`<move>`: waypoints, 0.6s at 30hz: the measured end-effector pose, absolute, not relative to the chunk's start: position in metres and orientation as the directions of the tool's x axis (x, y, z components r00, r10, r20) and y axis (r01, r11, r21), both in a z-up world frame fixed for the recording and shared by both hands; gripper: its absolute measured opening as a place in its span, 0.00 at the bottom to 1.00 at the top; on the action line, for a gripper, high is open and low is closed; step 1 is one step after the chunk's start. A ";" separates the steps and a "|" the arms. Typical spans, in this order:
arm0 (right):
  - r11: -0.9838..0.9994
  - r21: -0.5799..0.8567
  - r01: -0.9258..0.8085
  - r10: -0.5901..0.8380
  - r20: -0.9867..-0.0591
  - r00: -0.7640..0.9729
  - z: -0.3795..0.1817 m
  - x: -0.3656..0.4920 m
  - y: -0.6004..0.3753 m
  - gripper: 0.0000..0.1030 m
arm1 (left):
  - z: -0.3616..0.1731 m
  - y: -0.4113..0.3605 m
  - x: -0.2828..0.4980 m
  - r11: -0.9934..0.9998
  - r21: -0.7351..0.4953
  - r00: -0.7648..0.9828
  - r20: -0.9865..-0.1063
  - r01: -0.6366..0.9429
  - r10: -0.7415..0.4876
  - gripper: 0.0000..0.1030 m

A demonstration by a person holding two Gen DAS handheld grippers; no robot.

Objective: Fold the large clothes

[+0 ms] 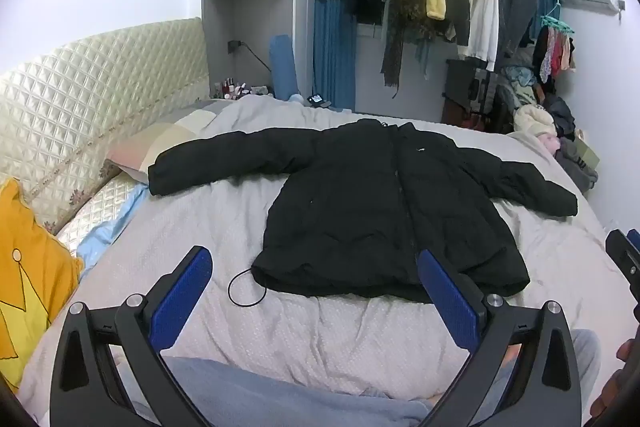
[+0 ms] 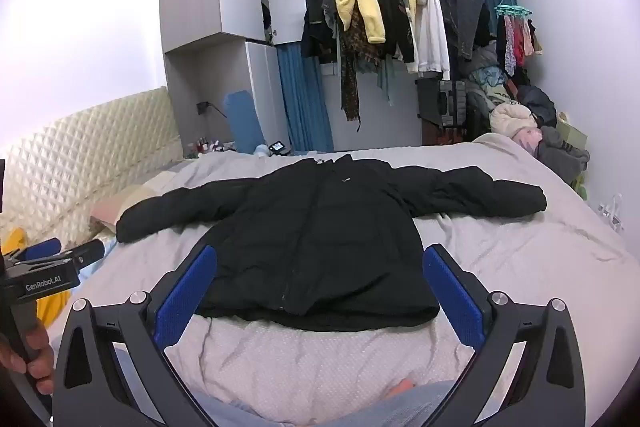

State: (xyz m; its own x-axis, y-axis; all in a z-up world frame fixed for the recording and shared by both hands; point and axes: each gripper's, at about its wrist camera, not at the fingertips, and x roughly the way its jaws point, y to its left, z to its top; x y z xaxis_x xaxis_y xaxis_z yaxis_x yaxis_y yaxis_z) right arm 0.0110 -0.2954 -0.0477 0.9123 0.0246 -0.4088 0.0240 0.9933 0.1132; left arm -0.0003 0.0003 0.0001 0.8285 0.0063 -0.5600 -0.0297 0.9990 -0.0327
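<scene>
A black padded jacket (image 1: 360,203) lies flat and face up on the bed, zipped, with both sleeves spread out to the sides; it also shows in the right wrist view (image 2: 320,227). A black elastic cord loop (image 1: 246,287) hangs from its hem at the left. My left gripper (image 1: 316,267) is open and empty, held above the bed just short of the hem. My right gripper (image 2: 320,267) is open and empty, near the hem's middle. Each gripper shows at the edge of the other's view.
The bed has a grey quilt (image 1: 180,235) and a quilted cream headboard (image 1: 80,87) at the left. A yellow cushion (image 1: 28,275) lies at the left. A rack of hanging clothes (image 2: 400,11) and a clothes pile (image 2: 520,115) stand beyond the bed.
</scene>
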 end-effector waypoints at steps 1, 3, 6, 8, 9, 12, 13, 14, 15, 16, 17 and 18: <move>0.993 0.112 0.024 0.024 -0.409 0.912 -0.048 0.011 -0.296 1.00 | 0.000 0.001 -0.001 0.999 -0.034 0.829 -0.559 -0.031 0.007 1.00; 0.994 0.108 0.025 0.023 -0.419 0.908 -0.047 0.011 -0.296 1.00 | 0.000 0.000 0.000 0.999 -0.028 0.827 -0.562 -0.028 0.008 1.00; 0.993 0.111 0.025 0.025 -0.424 0.906 -0.052 0.012 -0.295 1.00 | -0.004 -0.003 0.001 0.999 -0.027 0.826 -0.563 -0.027 0.007 1.00; 0.994 0.110 0.023 0.026 -0.428 0.904 -0.054 0.009 -0.290 1.00 | -0.010 -0.007 0.003 0.999 -0.028 0.824 -0.567 -0.028 0.007 1.00; 0.994 0.111 0.023 0.028 -0.433 0.901 -0.057 0.015 -0.296 1.00 | -0.015 -0.008 0.003 0.999 -0.027 0.824 -0.566 -0.026 0.006 1.00; 0.994 0.111 0.025 0.027 -0.440 0.898 -0.051 0.018 -0.299 1.00 | -0.018 -0.009 0.003 0.999 -0.033 0.824 -0.567 -0.019 -0.003 1.00; 0.994 0.110 0.027 0.024 -0.440 0.898 -0.051 0.019 -0.300 1.00 | -0.014 -0.005 0.002 0.999 -0.036 0.823 -0.568 -0.013 -0.010 1.00; 0.994 0.109 0.027 0.024 -0.441 0.897 -0.052 0.018 -0.301 1.00 | -0.013 -0.007 0.002 0.999 -0.036 0.822 -0.569 -0.007 -0.015 1.00; 0.994 0.108 0.028 0.023 -0.442 0.897 -0.052 0.018 -0.302 1.00 | -0.012 -0.009 0.001 0.999 -0.035 0.821 -0.571 -0.005 -0.016 1.00; 0.994 0.108 0.028 0.023 -0.443 0.896 -0.052 0.018 -0.302 1.00 | -0.011 -0.008 0.002 0.999 -0.035 0.820 -0.572 -0.002 -0.018 1.00; 0.994 0.108 0.029 0.022 -0.443 0.896 -0.052 0.018 -0.303 1.00 | -0.010 -0.009 0.002 0.999 -0.035 0.819 -0.573 0.000 -0.020 1.00; 0.994 0.108 0.029 0.022 -0.442 0.897 -0.053 0.017 -0.303 1.00 | -0.011 -0.008 0.002 0.999 -0.036 0.819 -0.574 0.002 -0.022 1.00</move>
State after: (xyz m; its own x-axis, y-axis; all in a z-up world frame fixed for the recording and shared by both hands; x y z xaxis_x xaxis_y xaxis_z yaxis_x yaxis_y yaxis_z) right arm 0.0174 -0.3030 -0.0533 0.8968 0.0215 -0.4418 0.0293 0.9937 0.1079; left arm 0.0016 -0.0083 -0.0106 0.8188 -0.0220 -0.5737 0.0017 0.9994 -0.0359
